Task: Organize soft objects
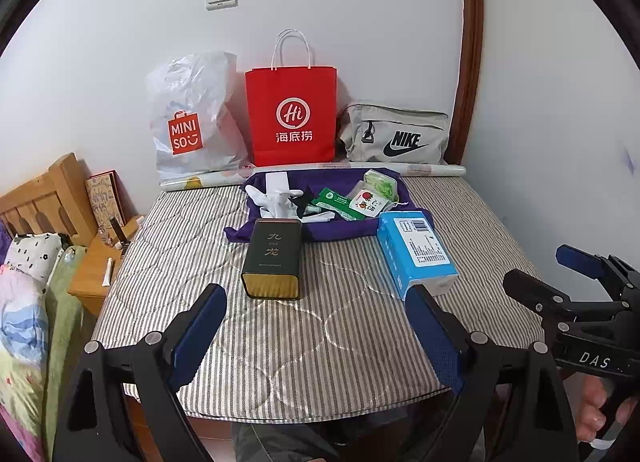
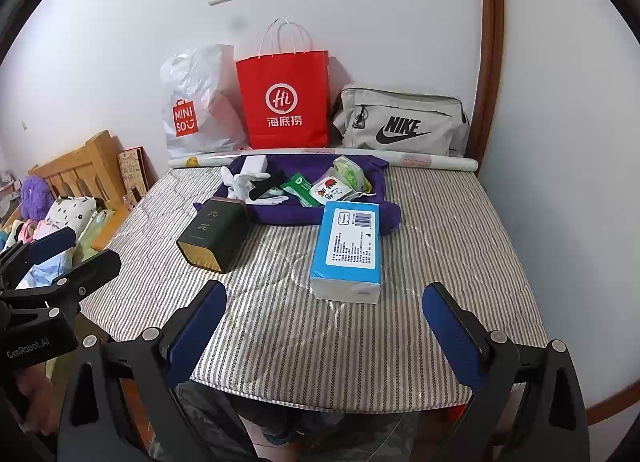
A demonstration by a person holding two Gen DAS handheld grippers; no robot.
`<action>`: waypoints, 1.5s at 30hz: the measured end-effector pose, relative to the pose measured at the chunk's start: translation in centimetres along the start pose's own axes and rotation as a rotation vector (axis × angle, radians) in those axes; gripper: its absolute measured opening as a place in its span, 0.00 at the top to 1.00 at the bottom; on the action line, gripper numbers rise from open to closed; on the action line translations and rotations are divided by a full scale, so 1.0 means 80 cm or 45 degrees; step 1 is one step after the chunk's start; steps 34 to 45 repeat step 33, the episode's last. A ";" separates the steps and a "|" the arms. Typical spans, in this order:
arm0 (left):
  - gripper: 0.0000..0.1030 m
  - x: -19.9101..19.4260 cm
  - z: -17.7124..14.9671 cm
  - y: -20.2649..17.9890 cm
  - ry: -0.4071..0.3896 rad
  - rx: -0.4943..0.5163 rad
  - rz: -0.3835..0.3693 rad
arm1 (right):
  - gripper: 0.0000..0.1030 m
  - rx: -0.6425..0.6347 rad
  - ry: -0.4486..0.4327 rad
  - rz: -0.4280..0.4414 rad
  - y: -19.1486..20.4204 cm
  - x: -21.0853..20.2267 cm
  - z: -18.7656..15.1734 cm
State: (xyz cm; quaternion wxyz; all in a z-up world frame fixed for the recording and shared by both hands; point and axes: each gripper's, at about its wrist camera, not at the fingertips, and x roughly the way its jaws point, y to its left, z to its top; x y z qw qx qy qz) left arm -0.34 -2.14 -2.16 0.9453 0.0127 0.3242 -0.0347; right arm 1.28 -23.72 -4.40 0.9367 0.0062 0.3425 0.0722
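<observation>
A purple cloth (image 1: 344, 227) (image 2: 280, 215) lies at the far side of the striped mattress (image 1: 280, 322) (image 2: 320, 322). On it are white gloves (image 1: 276, 197) (image 2: 244, 181), a green packet (image 1: 338, 203) (image 2: 298, 185) and small tissue packs (image 1: 368, 199) (image 2: 332, 187). A blue tissue pack (image 1: 416, 250) (image 2: 350, 246) and a dark tin (image 1: 274, 260) (image 2: 214, 236) lie in front of it. My left gripper (image 1: 316, 302) and right gripper (image 2: 324, 302) are open and empty, above the near edge.
A Miniso plastic bag (image 1: 192, 117) (image 2: 196, 101), a red paper bag (image 1: 294, 113) (image 2: 286, 101) and a grey Nike pouch (image 1: 396, 137) (image 2: 400, 121) stand against the wall. A paper roll (image 1: 432, 170) lies before them. A wooden bed with bedding (image 1: 32, 262) is at left.
</observation>
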 end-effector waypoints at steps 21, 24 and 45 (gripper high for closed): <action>0.12 0.000 0.000 0.001 0.000 0.000 0.001 | 0.05 -0.008 -0.001 -0.003 -0.001 -0.001 0.002; 0.12 -0.001 -0.001 0.001 0.000 0.000 -0.001 | 0.05 -0.007 -0.001 -0.004 -0.001 -0.001 0.002; 0.12 0.001 -0.001 0.003 0.001 -0.008 -0.001 | 0.05 -0.021 0.006 -0.006 0.000 0.004 0.002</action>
